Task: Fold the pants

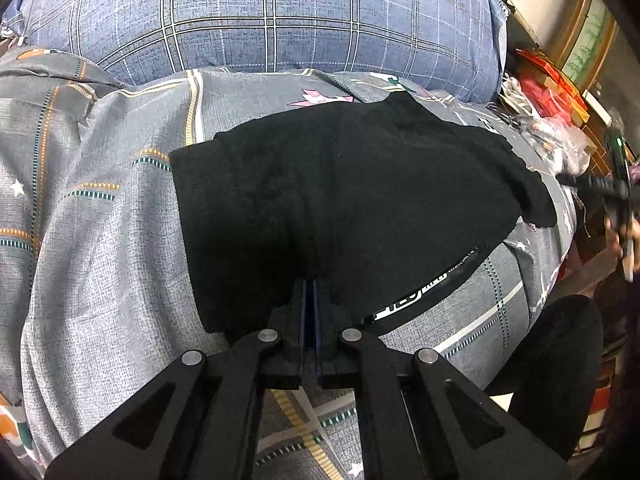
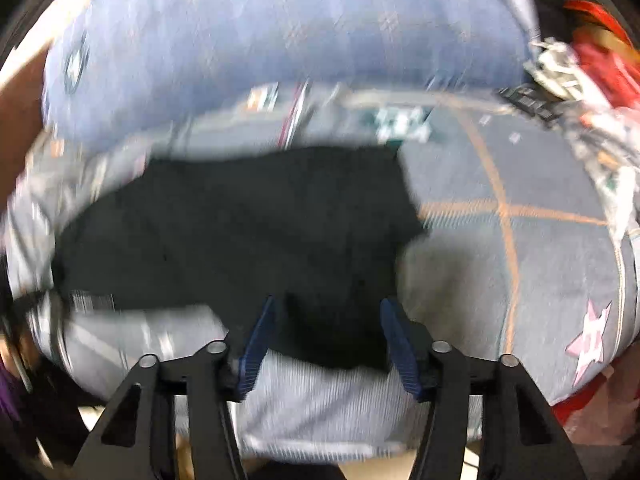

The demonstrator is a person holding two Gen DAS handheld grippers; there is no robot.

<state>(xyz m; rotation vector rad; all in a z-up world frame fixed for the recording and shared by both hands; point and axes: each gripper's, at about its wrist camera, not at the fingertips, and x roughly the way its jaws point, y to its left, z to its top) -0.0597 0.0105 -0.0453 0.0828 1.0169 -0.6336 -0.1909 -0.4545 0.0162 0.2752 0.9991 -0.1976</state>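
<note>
The black pants [image 1: 340,200] lie folded in a rough rectangle on the grey patterned bedspread [image 1: 100,240]; a white-lettered waistband [image 1: 420,288] shows at their near right edge. My left gripper [image 1: 310,284] is shut, its tips at the near edge of the pants; I cannot tell whether cloth is pinched between them. In the blurred right wrist view the pants [image 2: 240,240] lie ahead, and my right gripper [image 2: 328,312] is open just above their near edge, holding nothing. The right gripper also shows at the far right of the left wrist view [image 1: 620,192].
A large blue checked pillow [image 1: 260,20] lies behind the pants. Red boxes and plastic bags [image 1: 552,92] crowd the right side beyond the bed edge. A dark stool or cushion [image 1: 560,360] stands near the bed's near right corner.
</note>
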